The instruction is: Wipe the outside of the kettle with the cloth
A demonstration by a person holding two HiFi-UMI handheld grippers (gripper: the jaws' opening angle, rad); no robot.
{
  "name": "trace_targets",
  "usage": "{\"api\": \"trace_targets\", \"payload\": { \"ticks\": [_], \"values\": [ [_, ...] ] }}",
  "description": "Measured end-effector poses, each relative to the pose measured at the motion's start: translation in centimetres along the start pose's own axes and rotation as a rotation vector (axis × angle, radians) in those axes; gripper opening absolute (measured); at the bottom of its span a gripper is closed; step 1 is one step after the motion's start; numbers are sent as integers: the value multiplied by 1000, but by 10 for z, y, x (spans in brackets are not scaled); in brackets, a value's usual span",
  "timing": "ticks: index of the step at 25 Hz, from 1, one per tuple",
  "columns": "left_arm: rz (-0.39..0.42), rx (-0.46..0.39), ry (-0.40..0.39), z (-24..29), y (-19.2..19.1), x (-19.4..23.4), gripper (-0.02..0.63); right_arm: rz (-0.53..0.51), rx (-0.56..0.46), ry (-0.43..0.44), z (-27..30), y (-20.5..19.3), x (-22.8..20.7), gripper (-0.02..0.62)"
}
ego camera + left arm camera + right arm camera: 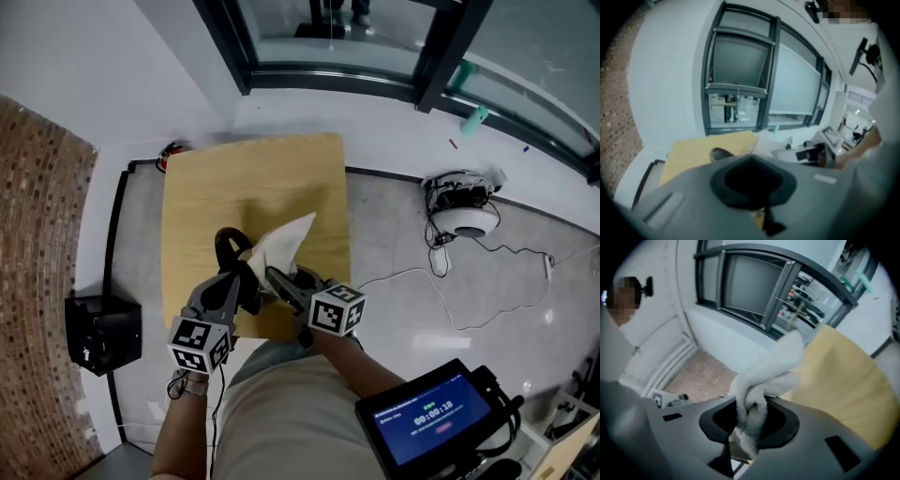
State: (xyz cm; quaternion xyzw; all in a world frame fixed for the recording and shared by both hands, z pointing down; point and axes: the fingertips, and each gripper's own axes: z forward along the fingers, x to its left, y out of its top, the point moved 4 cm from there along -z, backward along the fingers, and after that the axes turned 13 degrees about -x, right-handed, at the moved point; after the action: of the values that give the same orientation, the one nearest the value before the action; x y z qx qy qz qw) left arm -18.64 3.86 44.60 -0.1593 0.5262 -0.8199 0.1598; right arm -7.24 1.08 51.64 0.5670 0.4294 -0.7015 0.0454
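right gripper [279, 280] clamps cloth [285, 242], long axis pointing away up-table | left gripper [240, 281] beside kettle [228, 247], grip unclear

Head view steeply down over table [206, 187]; gripper views close-in, toward window [740, 70], seemingly sharing that table
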Motion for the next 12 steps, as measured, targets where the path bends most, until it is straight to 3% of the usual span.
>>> {"api": "trace_targets", "payload": {
  "ticks": [1,2,5,6,7,10,11,12],
  "values": [
    [0,-1,0,0,0,1,0,-24,-43,49,4,1,10,109],
    [2,0,2,0,0,1,0,-20,-63,23,4,-4,1,109],
    [-1,2,9,1,1,-4,0,185,46,-318,-13,-32,-85,109],
    [-6,0,11,1,0,-5,1,208,84,-364,-16,-34,-91,109],
    [-11,-3,12,0,0,-5,0,176,82,-327,-16,-28,-77,109],
    [-7,-8,15,1,-1,-2,0,10,-59,0,-3,-1,5,109],
    [-2,-7,17,1,-2,-2,0,-33,-87,37,-1,-1,11,109],
    [2,-5,18,2,-2,-2,0,-40,-88,-7,-2,-6,-5,109]
  ]
}}
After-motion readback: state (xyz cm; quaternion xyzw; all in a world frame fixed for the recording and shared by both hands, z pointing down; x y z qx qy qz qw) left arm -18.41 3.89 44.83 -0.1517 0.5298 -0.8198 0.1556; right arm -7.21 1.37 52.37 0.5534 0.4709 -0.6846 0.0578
